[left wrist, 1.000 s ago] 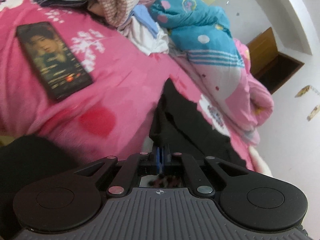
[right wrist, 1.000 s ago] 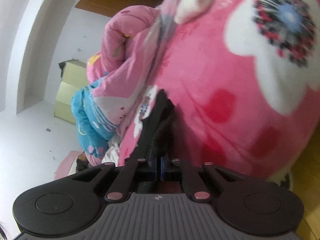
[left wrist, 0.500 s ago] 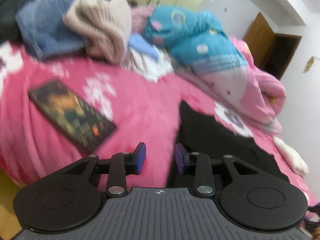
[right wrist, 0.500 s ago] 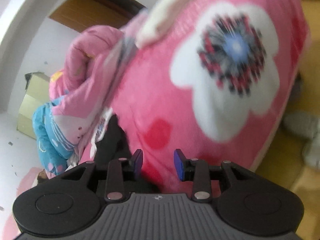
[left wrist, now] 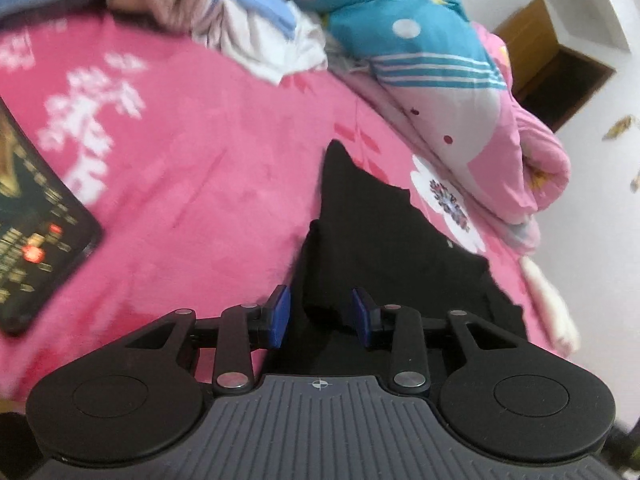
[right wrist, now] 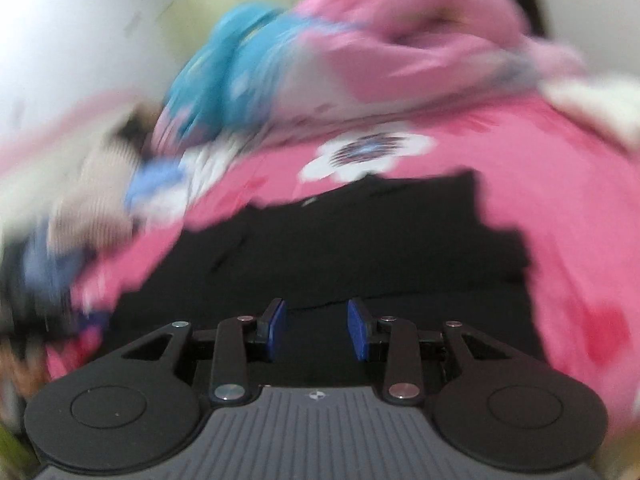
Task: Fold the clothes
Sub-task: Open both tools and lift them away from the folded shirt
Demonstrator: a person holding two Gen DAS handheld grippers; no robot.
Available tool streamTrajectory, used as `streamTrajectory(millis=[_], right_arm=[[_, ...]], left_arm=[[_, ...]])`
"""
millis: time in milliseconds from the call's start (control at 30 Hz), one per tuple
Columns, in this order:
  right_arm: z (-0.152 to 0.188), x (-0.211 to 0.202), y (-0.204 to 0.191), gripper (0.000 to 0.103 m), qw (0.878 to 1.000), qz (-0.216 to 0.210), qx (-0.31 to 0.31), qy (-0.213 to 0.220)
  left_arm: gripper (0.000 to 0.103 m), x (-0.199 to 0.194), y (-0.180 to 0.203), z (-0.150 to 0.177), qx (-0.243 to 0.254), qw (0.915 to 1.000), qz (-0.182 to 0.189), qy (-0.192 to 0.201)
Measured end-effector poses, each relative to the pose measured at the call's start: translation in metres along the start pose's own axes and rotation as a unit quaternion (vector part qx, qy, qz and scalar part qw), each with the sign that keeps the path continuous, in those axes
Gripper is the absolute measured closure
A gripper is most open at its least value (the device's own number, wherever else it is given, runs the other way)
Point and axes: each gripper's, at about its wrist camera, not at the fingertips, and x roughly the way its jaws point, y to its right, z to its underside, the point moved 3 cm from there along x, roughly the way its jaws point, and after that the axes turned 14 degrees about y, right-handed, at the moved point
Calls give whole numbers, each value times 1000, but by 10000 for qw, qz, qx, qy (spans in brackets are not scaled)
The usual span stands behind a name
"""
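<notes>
A black garment (left wrist: pixel 380 232) lies flat on the pink flowered blanket (left wrist: pixel 208 168). In the left wrist view my left gripper (left wrist: pixel 320 316) is open just above the garment's near left edge, with its blue pads (left wrist: pixel 280 312) apart and nothing between them. The right wrist view is blurred by motion. There the same black garment (right wrist: pixel 340 248) spreads wide below my right gripper (right wrist: pixel 316 328), which is open and holds nothing.
A dark phone-like slab (left wrist: pixel 36 232) lies on the blanket at the left. A heap of clothes, white and blue (left wrist: pixel 272 36), sits at the back. A teal and pink quilt (left wrist: pixel 440 64) is bunched along the far right, by a brown doorway (left wrist: pixel 560 72).
Both grippers were shut on the black garment's edge a second ago. They have opened and let it go. It now lies spread on the blanket, and the right view has swung round.
</notes>
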Motion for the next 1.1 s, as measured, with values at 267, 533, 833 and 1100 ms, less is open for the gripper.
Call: streamTrajectory(millis=[267, 533, 833, 1100], right_arm=[[7, 44, -150, 63, 9379, -1704, -3021, 104], [38, 97, -233, 58, 8683, -2629, -4205, -54], [61, 123, -241, 72, 8464, -2735, -4566, -171], [42, 136, -226, 99, 8785, -2455, -4099, 21]], left_arm=[[70, 18, -18, -16, -658, 9970, 370, 149], [70, 24, -38, -20, -1418, 9867, 798, 28], [70, 23, -52, -23, -2003, 9729, 1152, -18], [65, 24, -55, -23, -2535, 9555, 1489, -241]])
